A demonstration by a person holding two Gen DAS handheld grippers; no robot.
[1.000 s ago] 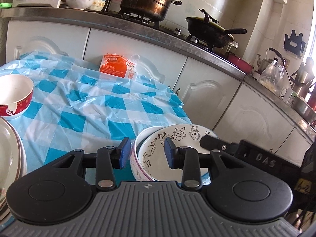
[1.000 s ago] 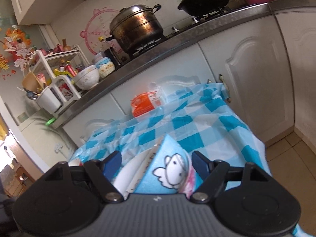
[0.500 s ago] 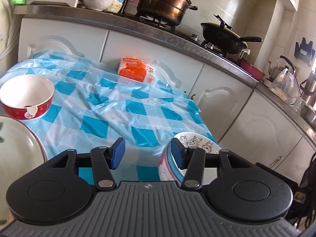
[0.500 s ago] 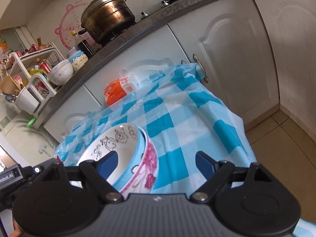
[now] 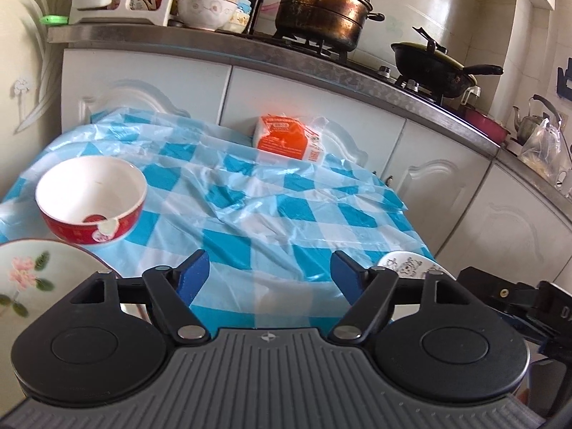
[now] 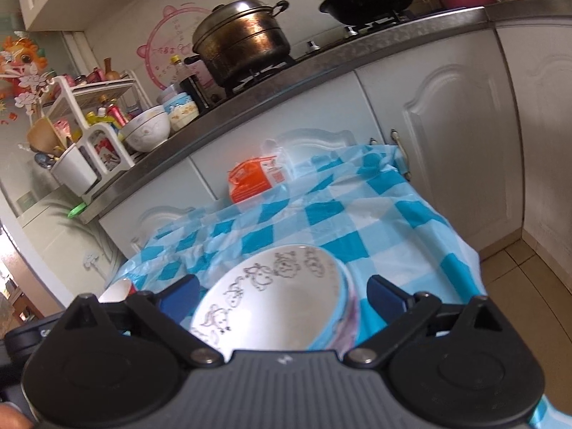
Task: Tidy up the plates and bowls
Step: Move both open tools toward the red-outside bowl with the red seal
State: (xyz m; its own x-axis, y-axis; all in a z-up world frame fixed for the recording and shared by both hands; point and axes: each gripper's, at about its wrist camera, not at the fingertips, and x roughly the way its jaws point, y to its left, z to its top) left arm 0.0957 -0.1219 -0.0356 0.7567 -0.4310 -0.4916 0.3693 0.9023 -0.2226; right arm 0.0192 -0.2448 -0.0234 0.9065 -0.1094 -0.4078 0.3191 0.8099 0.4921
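Observation:
A red bowl with a white inside (image 5: 91,198) stands on the blue checked tablecloth (image 5: 271,214) at the left. A flowered plate (image 5: 32,279) lies at the near left. A cartoon-printed bowl (image 6: 275,296) sits nested in a pink-flowered bowl (image 6: 352,318) at the table's right side; its rim shows in the left wrist view (image 5: 407,262). My left gripper (image 5: 264,277) is open and empty over the cloth. My right gripper (image 6: 282,293) is open, its jaws standing wide on either side of the nested bowls without touching them.
An orange packet (image 5: 286,139) lies at the table's far edge against white cabinets (image 5: 321,107). The counter above holds a steamer pot (image 5: 321,3), a black wok (image 5: 432,68), bowls (image 5: 207,5) and a rack. The floor (image 6: 536,286) is to the right.
My left gripper let go of the cartoon bowl's rim, opened wide and swung left toward the red bowl. My right gripper opened around the stacked bowls, which now sit flat on the cloth.

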